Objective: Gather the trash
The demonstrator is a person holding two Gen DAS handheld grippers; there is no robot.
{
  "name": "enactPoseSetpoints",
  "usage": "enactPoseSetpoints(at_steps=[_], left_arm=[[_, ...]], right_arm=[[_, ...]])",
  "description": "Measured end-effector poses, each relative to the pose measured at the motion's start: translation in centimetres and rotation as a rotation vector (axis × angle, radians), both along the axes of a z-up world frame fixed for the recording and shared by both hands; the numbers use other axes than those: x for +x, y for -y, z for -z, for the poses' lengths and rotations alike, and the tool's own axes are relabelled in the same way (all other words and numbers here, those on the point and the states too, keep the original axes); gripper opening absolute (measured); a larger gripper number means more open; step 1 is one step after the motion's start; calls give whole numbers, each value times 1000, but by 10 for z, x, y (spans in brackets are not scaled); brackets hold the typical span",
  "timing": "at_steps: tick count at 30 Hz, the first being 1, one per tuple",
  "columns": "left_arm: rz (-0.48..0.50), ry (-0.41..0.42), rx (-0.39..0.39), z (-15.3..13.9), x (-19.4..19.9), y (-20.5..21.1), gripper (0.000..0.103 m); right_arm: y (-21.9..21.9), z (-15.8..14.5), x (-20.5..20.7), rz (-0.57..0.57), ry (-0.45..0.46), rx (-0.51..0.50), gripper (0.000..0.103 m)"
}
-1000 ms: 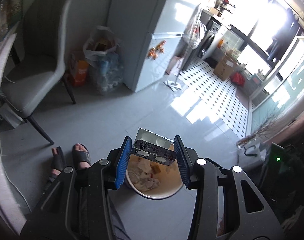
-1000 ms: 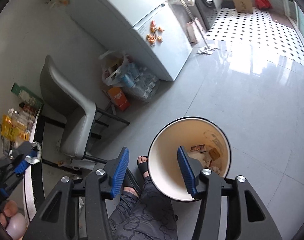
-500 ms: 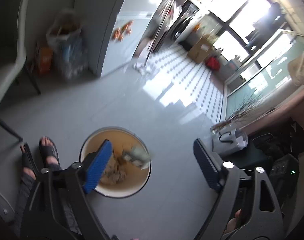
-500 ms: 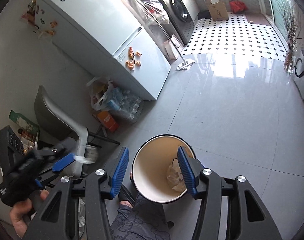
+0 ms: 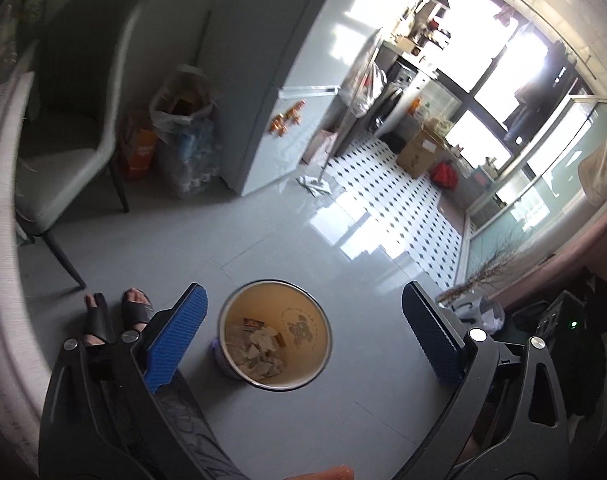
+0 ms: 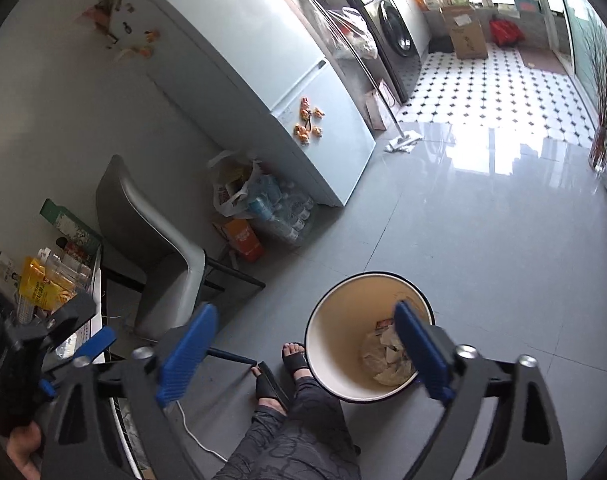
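A round cream waste bin (image 5: 303, 320) stands on the grey floor, with crumpled paper and wrappers (image 5: 259, 344) inside. It also shows in the right wrist view (image 6: 343, 320). My left gripper (image 5: 303, 336) is wide open and empty, held high above the bin. My right gripper (image 6: 303, 344) is wide open and empty, above the bin's left rim. The left gripper (image 6: 91, 344) also appears at the left of the right wrist view, near the table edge.
A grey chair (image 6: 155, 240) stands left of the bin beside a table with packets (image 6: 39, 284). A fridge (image 6: 271, 80), a bag of bottles (image 6: 271, 204) and an orange box (image 6: 243, 240) lie beyond. The person's sandalled feet (image 6: 295, 360) are beside the bin.
My left gripper opened and dropped the small carton into the bin, then rose away from it. My right gripper opened wider and pulled up and back.
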State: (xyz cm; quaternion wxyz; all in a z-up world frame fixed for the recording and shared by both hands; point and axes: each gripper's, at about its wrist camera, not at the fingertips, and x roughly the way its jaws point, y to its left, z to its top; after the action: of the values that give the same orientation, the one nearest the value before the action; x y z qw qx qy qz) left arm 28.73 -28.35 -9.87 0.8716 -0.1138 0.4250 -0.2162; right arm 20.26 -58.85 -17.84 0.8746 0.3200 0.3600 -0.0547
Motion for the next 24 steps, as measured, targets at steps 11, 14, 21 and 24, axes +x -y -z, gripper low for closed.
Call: enactPoseSetpoints(at_steps=[11, 14, 21, 24], left_arm=[[-133, 113, 3, -53, -42, -93, 97], [-148, 136, -3, -65, -54, -112, 97], [-189, 189, -8, -92, -88, -150, 97], [-221, 220, 6, -104, -107, -169, 97]], right_arm=[[-71, -66, -9, -99, 58, -94, 95], [-88, -81, -14, -120, 69, -120, 95], [-130, -119, -32, -165, 109, -175, 95], [-149, -133, -39, -187, 125, -196, 95]])
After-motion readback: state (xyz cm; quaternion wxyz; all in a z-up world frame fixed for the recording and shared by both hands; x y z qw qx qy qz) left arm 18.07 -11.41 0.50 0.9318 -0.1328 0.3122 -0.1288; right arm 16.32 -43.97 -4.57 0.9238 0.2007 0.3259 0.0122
